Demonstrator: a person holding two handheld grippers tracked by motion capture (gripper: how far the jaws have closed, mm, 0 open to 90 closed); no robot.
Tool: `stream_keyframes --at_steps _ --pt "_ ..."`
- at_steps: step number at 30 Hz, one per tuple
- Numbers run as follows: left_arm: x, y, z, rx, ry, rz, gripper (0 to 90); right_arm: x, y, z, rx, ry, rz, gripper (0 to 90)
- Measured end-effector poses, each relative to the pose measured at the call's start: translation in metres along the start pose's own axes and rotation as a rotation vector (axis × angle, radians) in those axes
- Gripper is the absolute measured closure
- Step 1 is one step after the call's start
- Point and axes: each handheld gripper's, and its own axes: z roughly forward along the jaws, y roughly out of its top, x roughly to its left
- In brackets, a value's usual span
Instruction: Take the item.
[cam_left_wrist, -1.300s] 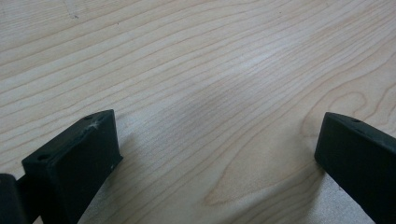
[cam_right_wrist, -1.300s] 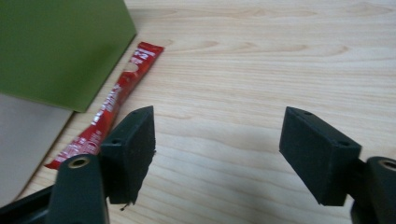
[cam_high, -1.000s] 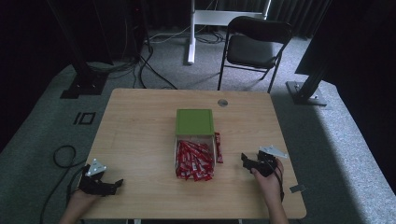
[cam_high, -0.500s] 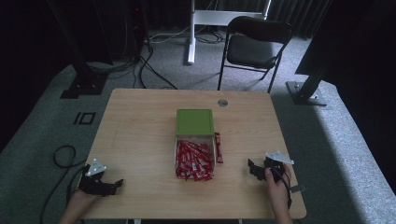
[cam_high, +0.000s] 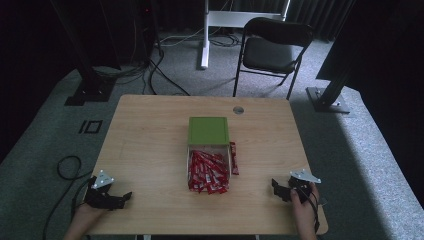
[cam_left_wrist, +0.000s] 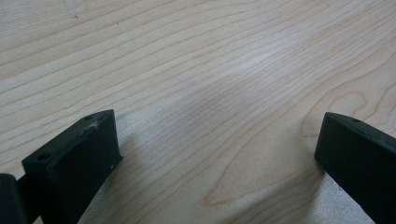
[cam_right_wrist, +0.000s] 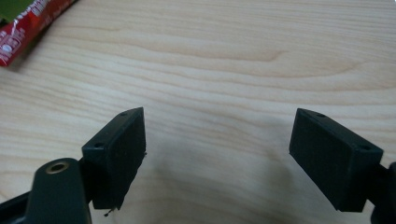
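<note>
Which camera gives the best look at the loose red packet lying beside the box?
The high view: the loose red packet lies whole on the table right of the clear box. The right gripper view catches one end at its top left corner.

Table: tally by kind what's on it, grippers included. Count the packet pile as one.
Green box lid: 1
Clear tray of red packets: 1
Pile of red packets in the tray: 1
Loose red packet on the table beside the tray: 1
Grippers, left gripper and right gripper, jaws open: 2
Round grommet: 1
Total: 7

Dim room, table (cam_high: 150, 140) evenly lit, soft shadows under jaws, slightly soft high view, dark surroundings.
</note>
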Motion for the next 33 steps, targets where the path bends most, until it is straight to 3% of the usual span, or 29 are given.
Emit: stream_keyframes --at_steps 19,28,33 --pt "0.000 0.000 0.000 0.000 0.000 0.000 0.7 -0.012 -0.022 -0.017 0.037 -0.076 0.022 18.2" --pt "0.000 0.000 0.000 0.000 0.000 0.000 0.7 -0.012 -0.022 -0.017 0.039 -0.075 0.022 16.3" --pt "0.000 0.000 0.000 0.000 0.000 0.000 0.7 -0.009 -0.022 -0.016 0.047 -0.026 -0.024 13.1"
